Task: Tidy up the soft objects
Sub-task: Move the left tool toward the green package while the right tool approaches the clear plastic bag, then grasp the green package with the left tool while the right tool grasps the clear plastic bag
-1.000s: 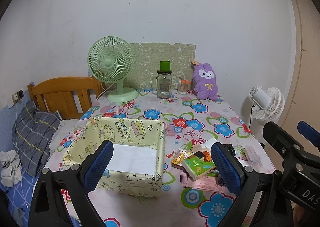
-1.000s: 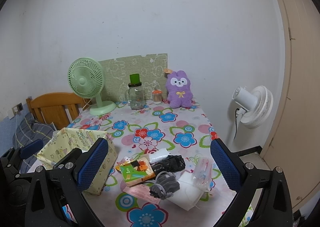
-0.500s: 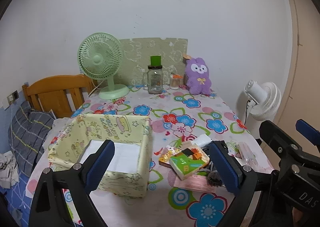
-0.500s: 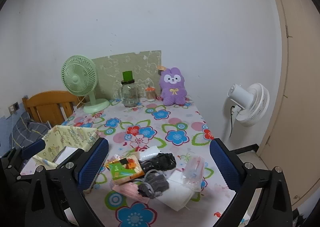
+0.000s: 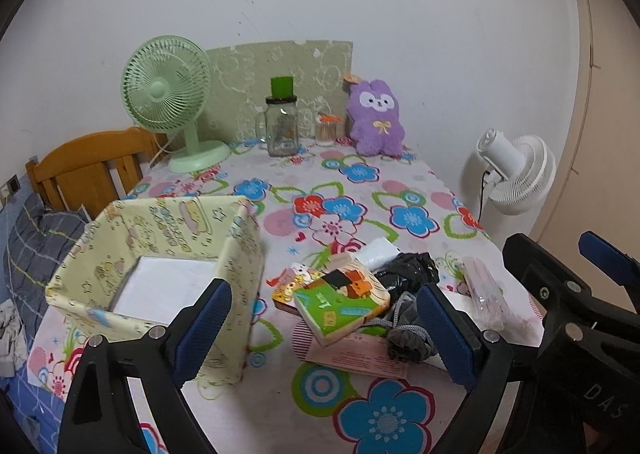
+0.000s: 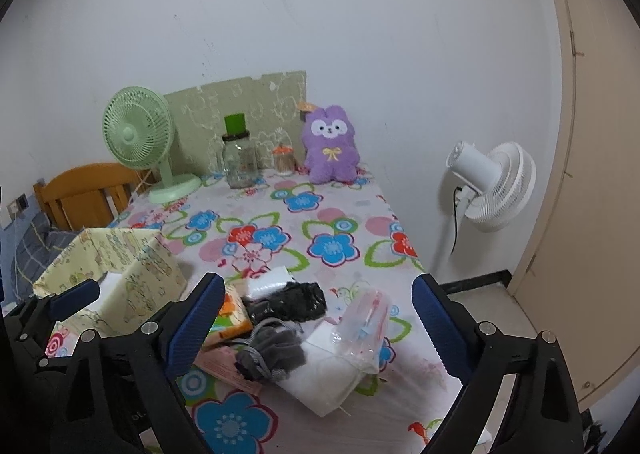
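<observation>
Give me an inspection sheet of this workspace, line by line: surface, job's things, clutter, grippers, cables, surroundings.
Surface: table under a floral cloth.
Job's things: yellow fabric bin, holding only a white sheet; pile beside it with tissue pack, grey pouch, black bag, white pack.
Clutter: green fan, glass jar, purple plush at the far edge.
Grippers: left gripper open, empty; right gripper closing, nothing gripped.
Cables: black cord on the white fan.
Surroundings: wooden chair, white wall.
</observation>
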`<control>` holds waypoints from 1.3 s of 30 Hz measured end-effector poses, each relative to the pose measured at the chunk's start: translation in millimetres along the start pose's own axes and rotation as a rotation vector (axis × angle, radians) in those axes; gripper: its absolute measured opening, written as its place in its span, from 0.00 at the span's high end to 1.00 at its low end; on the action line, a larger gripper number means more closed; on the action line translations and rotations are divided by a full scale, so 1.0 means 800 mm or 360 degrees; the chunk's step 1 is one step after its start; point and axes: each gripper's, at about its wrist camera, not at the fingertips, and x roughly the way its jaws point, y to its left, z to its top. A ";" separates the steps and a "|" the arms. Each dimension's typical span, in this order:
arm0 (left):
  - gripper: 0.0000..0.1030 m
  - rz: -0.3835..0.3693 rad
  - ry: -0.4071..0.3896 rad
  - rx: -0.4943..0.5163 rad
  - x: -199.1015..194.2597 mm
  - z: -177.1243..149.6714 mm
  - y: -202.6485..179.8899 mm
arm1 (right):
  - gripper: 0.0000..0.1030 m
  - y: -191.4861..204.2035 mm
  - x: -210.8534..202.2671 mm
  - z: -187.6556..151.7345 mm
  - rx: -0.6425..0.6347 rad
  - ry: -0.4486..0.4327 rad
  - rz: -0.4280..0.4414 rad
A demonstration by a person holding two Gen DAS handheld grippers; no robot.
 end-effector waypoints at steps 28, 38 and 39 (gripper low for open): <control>0.08 0.0063 0.0272 0.0065 0.099 -0.014 -0.025 | 0.16 -0.035 0.113 -0.030 0.0094 0.0351 0.0034; 0.12 0.0096 0.0311 0.0089 0.119 -0.018 -0.028 | 0.24 -0.043 0.143 -0.042 0.0156 0.0465 0.0051; 0.12 0.0097 0.0315 0.0088 0.121 -0.019 -0.028 | 0.24 -0.044 0.145 -0.043 0.0163 0.0472 0.0052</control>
